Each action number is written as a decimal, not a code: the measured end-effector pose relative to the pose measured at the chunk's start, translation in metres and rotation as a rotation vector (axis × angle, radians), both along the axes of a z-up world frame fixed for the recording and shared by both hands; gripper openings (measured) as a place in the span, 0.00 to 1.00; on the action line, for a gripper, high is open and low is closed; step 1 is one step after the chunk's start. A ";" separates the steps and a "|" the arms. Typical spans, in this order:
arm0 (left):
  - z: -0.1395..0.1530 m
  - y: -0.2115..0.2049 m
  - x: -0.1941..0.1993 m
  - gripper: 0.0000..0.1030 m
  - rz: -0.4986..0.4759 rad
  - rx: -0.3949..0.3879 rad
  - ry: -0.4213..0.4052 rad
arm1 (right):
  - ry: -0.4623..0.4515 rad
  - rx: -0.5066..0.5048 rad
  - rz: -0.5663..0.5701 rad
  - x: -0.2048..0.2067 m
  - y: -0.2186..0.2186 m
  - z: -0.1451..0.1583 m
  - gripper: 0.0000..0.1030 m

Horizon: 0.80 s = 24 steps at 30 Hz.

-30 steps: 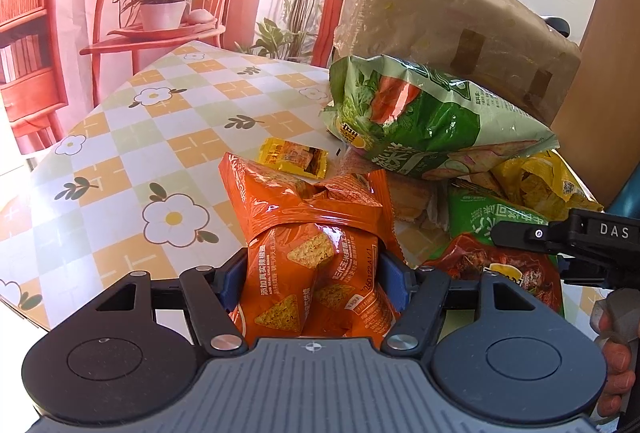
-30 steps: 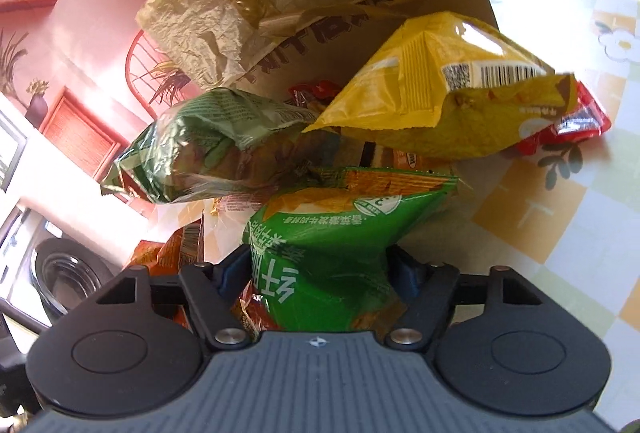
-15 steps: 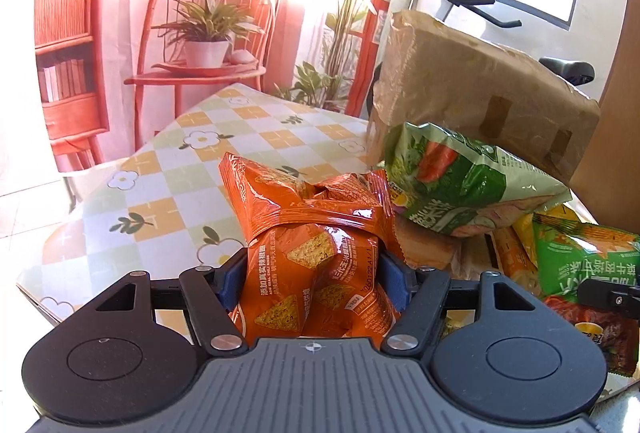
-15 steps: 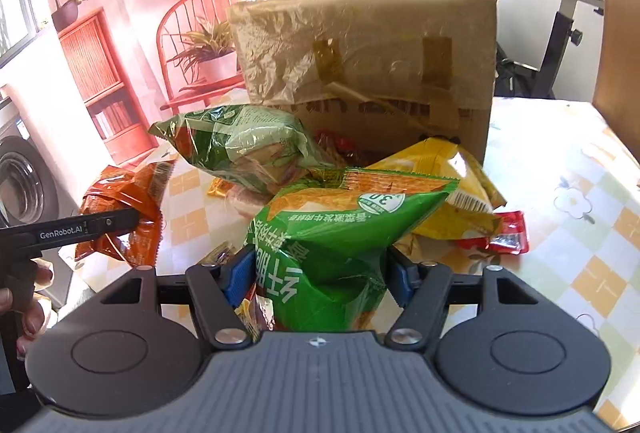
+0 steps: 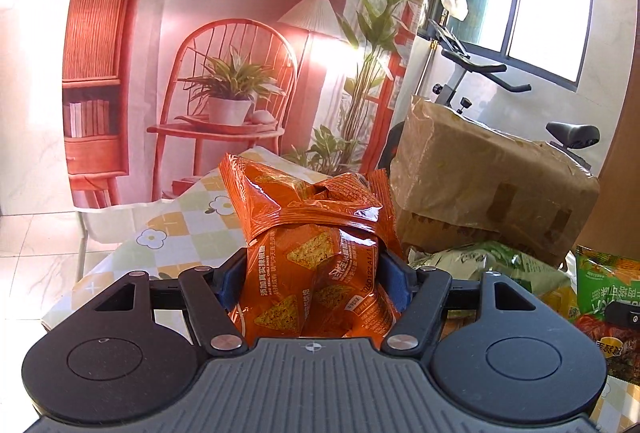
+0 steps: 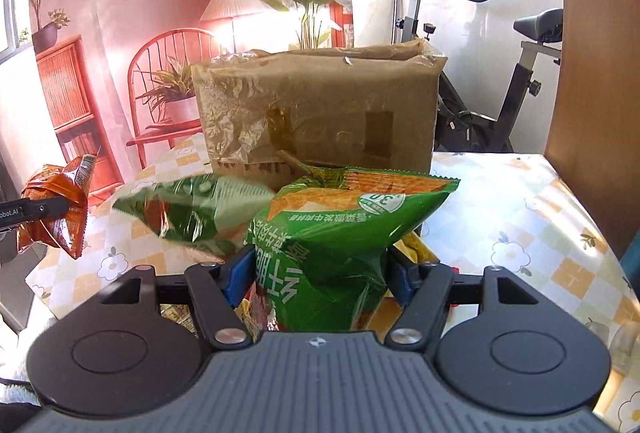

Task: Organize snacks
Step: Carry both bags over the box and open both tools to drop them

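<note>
The left gripper (image 5: 312, 273) has its jaws clamped on an orange chip bag (image 5: 312, 241), the right gripper (image 6: 320, 273) on a green chip bag (image 6: 336, 233); both bags hang above the counter (image 6: 520, 201). Slick, puffy film could slide free, or a swinging bag could knock the other green bag (image 6: 192, 213) beside the cardboard box (image 6: 316, 113).

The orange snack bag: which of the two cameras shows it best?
The left wrist view: the orange snack bag fills the centre, clamped in the left gripper, print readable. The right wrist view shows it small at the left edge, partly hidden by a gripper finger.
</note>
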<state>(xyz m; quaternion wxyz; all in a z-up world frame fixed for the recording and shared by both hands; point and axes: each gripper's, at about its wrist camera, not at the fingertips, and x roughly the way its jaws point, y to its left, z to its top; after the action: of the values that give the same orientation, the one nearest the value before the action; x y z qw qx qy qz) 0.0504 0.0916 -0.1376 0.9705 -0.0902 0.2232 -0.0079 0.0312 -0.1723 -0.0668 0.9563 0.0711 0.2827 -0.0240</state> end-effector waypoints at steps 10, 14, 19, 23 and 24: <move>0.025 -0.012 0.013 0.70 -0.061 -0.008 -0.089 | -0.137 -0.046 -0.062 0.008 -0.026 0.026 0.67; 0.046 -0.024 0.027 0.71 -0.099 0.002 -0.144 | -0.213 -0.071 -0.067 0.023 -0.041 0.051 0.68; 0.076 -0.047 0.053 0.71 -0.155 0.001 -0.199 | -0.272 -0.100 -0.065 0.057 -0.061 0.078 0.68; 0.097 -0.069 0.080 0.72 -0.198 0.009 -0.219 | -0.318 -0.141 -0.048 0.086 -0.072 0.095 0.69; 0.101 -0.075 0.088 0.72 -0.206 0.014 -0.223 | -0.322 -0.148 -0.045 0.094 -0.074 0.098 0.69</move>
<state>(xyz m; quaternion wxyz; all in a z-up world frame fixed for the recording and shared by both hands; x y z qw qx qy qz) 0.1382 0.0168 -0.0367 0.9840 -0.0586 0.1224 -0.1156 0.1255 -0.2467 0.0311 0.9910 0.0098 0.1218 -0.0545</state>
